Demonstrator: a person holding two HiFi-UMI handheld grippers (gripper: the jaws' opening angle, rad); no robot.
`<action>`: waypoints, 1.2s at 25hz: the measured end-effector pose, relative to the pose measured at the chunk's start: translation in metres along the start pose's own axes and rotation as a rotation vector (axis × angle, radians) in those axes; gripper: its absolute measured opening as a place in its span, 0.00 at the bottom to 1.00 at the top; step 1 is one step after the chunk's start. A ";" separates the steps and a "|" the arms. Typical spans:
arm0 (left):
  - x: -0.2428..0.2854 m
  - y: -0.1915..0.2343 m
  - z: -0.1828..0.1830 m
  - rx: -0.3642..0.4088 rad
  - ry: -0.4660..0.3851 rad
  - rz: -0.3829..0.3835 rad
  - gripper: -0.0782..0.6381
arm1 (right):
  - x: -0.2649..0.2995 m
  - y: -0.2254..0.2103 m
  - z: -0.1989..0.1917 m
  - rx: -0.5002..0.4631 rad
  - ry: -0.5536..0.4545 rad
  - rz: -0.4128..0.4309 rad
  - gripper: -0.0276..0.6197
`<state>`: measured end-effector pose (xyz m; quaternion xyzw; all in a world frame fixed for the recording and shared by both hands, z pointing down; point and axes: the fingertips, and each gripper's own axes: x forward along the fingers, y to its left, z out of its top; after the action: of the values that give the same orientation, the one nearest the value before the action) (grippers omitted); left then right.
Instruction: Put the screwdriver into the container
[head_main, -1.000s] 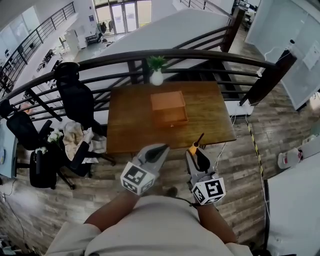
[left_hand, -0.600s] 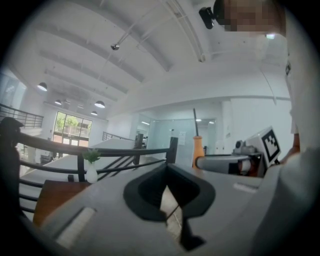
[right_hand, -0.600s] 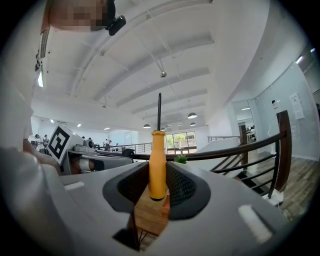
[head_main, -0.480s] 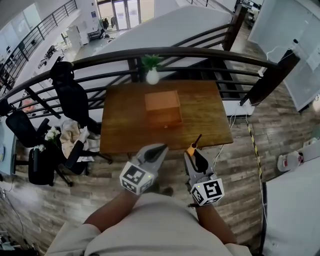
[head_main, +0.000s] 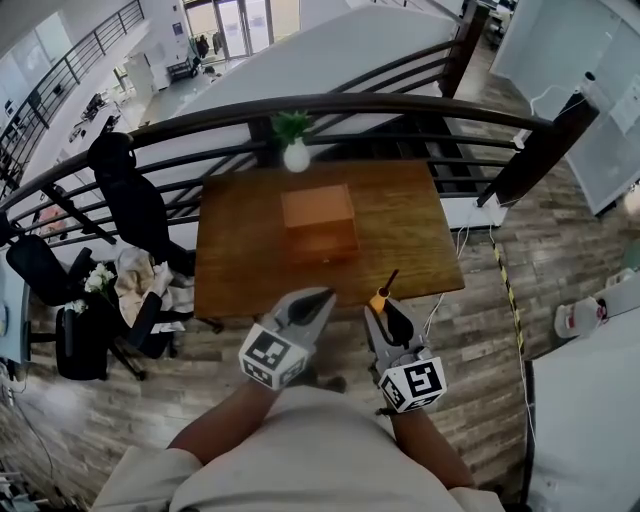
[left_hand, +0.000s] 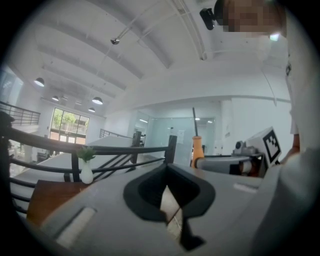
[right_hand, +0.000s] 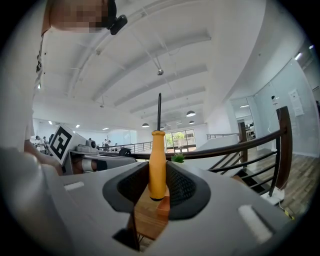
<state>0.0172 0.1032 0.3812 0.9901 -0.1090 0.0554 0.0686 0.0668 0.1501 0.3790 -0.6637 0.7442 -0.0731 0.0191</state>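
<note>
You are in the carrying step: the screwdriver is picked up and not yet delivered. Closest to your body, the right tongs (head_main: 386, 312) pinch the screwdriver (right_hand: 157, 165) by the lower part of its orange handle. The handle stands upright between the dark pads, and the thin black shaft points up and away from you. Just beside them, the left tongs (head_main: 316, 298) are pressed together with nothing between them, and they have no job at present.

Both pairs hang over the wood floor at the near edge of the table (head_main: 235, 270), so the screwdriver is in the air, well apart from its goal. Farther out, near the middle of the table, sits the container (head_main: 318, 222), an orange-brown box. From here you cannot tell how open its top is.

The next move probably calls for a reach forward and slightly left until the right tongs are above the box. Then lower, tilt the shaft down and spread the pads. Past the box stand a small white vase (head_main: 296, 156) and the dark railing (head_main: 400, 103), so do not overshoot.
</note>
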 end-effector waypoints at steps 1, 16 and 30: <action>0.002 0.004 0.000 -0.001 0.000 -0.002 0.11 | 0.004 -0.002 0.000 -0.003 -0.001 0.000 0.22; 0.045 0.112 0.031 0.026 -0.010 -0.038 0.11 | 0.123 -0.024 0.024 -0.021 -0.022 0.008 0.22; 0.035 0.226 0.054 0.042 -0.019 -0.024 0.11 | 0.238 -0.004 0.039 -0.035 -0.037 0.033 0.22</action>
<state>0.0058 -0.1310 0.3603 0.9931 -0.0966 0.0474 0.0475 0.0473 -0.0895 0.3570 -0.6526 0.7558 -0.0476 0.0226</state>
